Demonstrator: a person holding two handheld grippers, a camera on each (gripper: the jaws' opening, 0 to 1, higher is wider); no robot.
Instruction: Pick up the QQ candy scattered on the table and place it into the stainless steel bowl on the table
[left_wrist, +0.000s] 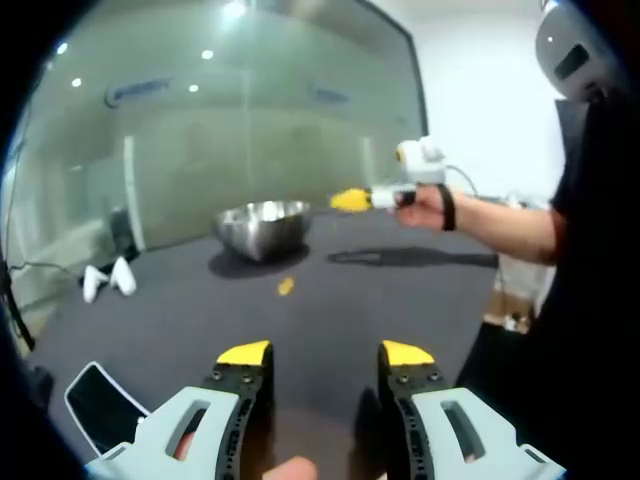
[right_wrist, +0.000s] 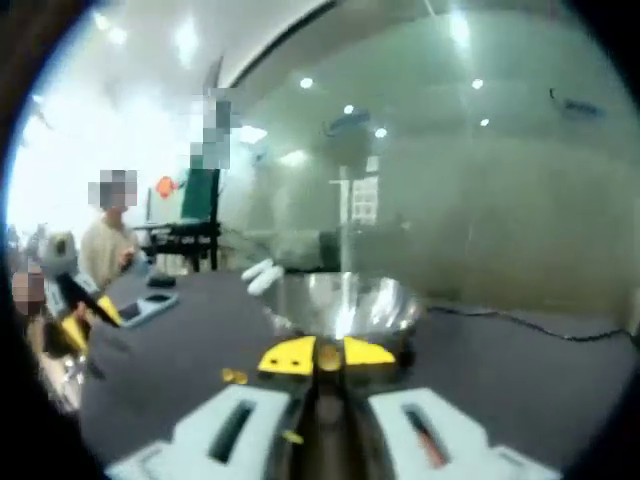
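- Above the table (left_wrist: 330, 300), my right gripper (right_wrist: 318, 358) pinches a QQ candy (right_wrist: 327, 362) towards the stainless steel bowl (right_wrist: 340, 305), ready to drop.
- My left gripper (left_wrist: 325, 358) waits with jaws apart, facing another candy (left_wrist: 286, 287).

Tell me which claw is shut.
The right claw: its yellow tips meet in front of the steel bowl. The left claw has its tips wide apart over the dark table.
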